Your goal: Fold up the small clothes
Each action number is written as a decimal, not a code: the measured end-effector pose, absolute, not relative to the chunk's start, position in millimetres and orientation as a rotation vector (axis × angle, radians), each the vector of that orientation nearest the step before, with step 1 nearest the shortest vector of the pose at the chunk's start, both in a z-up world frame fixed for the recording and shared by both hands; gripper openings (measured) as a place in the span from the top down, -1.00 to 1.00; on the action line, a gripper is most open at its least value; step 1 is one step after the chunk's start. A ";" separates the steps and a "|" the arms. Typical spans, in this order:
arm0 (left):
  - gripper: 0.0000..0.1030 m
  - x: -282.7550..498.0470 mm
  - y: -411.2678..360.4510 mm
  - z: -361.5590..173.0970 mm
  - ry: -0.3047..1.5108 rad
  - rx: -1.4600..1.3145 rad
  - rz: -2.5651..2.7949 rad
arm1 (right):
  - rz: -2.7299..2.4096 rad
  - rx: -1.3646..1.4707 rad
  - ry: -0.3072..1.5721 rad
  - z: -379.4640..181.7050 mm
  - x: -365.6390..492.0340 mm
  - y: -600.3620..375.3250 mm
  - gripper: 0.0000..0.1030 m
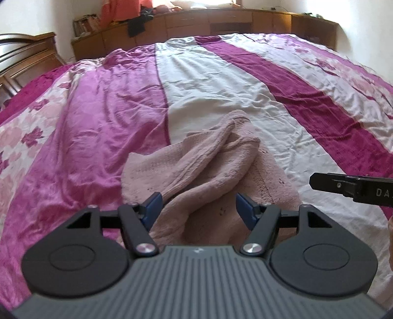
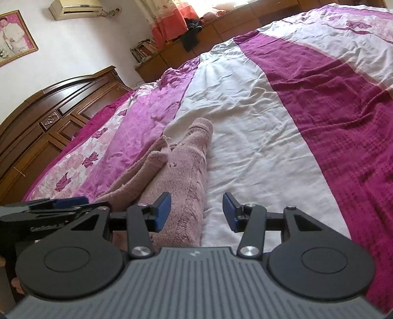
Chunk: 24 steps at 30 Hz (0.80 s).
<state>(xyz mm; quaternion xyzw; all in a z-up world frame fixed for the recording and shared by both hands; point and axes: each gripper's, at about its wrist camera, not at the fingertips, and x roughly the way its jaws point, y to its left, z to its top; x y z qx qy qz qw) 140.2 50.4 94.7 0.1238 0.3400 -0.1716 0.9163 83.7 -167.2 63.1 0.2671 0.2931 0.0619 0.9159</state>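
A small dusty-pink fuzzy garment (image 1: 208, 171) lies bunched on the white stripe of the bedspread, its sleeves crossed over its body. My left gripper (image 1: 199, 208) hovers just above its near part, open, with the blue pads apart and nothing between them. In the right wrist view the same garment (image 2: 181, 171) stretches away from the camera. My right gripper (image 2: 196, 212) is open over the garment's right edge and the white sheet, holding nothing. The left gripper's body (image 2: 49, 211) shows at the left of that view, and the right gripper's finger (image 1: 348, 185) at the right of the left wrist view.
The bed (image 1: 245, 81) is covered by a wrinkled spread with magenta, pink floral and white stripes. A dark wooden headboard (image 2: 49, 115) stands at the left. A low wooden cabinet (image 1: 221, 22) with clothes piled on it runs along the far wall.
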 end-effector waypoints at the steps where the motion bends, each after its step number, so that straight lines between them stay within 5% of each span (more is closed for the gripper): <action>1: -0.31 142.3 47.9 92.5 0.700 0.264 -0.357 | 0.129 0.551 0.604 62.3 83.6 -167.6 -0.06; 17: -0.31 173.4 24.1 67.2 0.655 0.336 -0.348 | 0.127 0.590 0.633 43.4 86.3 -174.6 -0.06; 20: 0.76 185.4 33.4 66.1 0.669 0.274 -0.327 | 0.135 0.588 0.640 40.3 87.8 -172.1 -0.06; 24: 0.77 196.3 57.8 75.9 0.638 0.169 -0.236 | 0.151 0.577 0.642 40.3 90.4 -167.7 -0.06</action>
